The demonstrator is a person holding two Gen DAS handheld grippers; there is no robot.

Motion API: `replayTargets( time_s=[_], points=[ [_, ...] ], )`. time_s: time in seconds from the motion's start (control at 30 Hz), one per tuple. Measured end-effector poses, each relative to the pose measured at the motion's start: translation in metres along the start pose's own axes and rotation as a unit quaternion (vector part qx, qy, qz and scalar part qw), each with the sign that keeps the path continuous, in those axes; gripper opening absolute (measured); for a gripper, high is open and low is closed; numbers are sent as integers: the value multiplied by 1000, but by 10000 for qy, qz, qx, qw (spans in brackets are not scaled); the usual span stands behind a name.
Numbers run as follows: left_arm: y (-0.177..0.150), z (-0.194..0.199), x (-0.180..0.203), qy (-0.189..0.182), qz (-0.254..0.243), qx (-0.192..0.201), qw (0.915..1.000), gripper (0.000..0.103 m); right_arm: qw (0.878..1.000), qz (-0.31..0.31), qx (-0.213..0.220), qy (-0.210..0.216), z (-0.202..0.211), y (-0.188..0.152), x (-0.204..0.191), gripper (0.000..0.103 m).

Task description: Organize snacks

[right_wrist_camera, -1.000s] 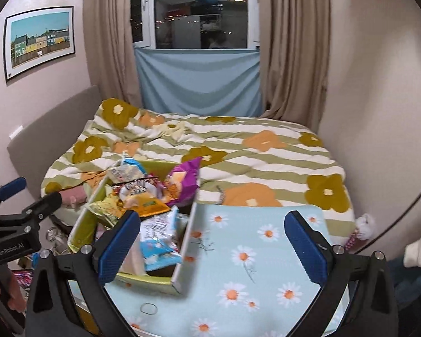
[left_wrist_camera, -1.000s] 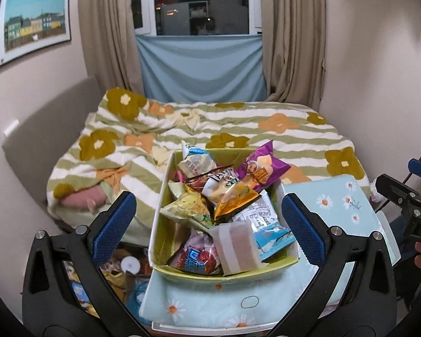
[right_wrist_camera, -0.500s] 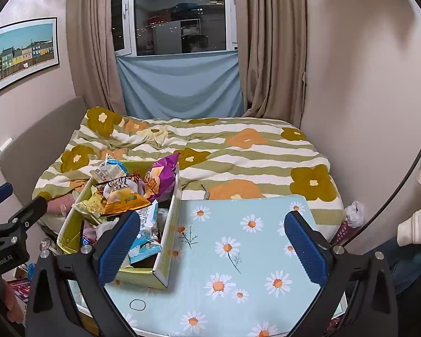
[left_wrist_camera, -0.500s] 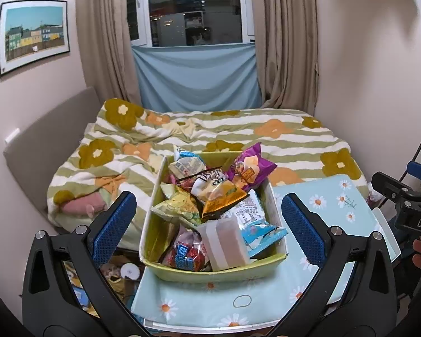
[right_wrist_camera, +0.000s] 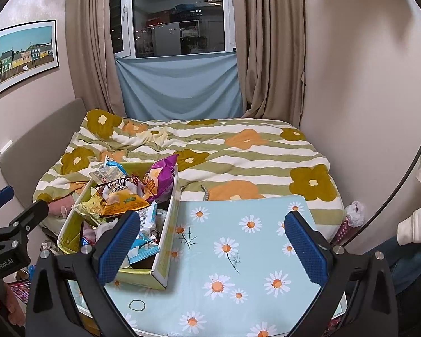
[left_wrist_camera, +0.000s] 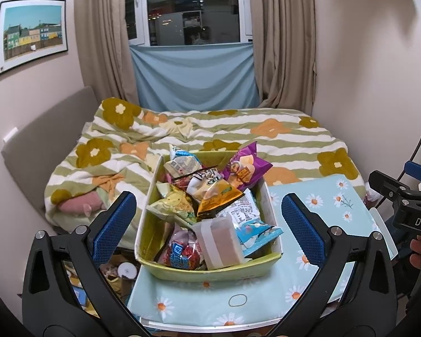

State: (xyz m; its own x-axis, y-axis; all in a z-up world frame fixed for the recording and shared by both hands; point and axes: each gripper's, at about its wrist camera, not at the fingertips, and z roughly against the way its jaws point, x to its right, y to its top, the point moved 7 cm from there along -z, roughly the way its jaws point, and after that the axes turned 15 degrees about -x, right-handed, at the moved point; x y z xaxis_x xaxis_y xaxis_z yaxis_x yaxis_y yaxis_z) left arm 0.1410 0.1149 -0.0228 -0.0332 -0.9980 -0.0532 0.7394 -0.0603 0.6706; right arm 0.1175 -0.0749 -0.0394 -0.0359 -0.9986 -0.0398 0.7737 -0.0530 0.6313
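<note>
Straight ahead in the left wrist view, the left tool (left_wrist_camera: 207, 219) hangs released, its blue pads spread to either side of a yellow-green box (left_wrist_camera: 210, 271) heaped with snack packets (left_wrist_camera: 210, 193) at the centre of the frame, on the daisy-print tabletop (left_wrist_camera: 317, 196); a purple packet (left_wrist_camera: 245, 167) sticks up at the box's far right corner. From the right wrist view, the right tool (right_wrist_camera: 212, 248) is likewise spread wide and grasps nothing, over bare daisy cloth at lower centre, with the box (right_wrist_camera: 165, 241) at lower left and the striped bed (right_wrist_camera: 238, 151) beyond.
</note>
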Motion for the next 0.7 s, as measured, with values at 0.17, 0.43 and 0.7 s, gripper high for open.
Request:
replayTargets(
  time_s=[0.17,0.43,0.7],
  points=[
    [0,0,1,-4,8,5,10000,103,10000,-6,17,1,1,1,1,102],
    [1,0,2,-42,6,5,10000,103,10000,-11,21,3,1,1,1,102],
    [1,0,2,-8,13,-3,10000,103,10000,-17,35,-11,3,4,0,102]
  ],
)
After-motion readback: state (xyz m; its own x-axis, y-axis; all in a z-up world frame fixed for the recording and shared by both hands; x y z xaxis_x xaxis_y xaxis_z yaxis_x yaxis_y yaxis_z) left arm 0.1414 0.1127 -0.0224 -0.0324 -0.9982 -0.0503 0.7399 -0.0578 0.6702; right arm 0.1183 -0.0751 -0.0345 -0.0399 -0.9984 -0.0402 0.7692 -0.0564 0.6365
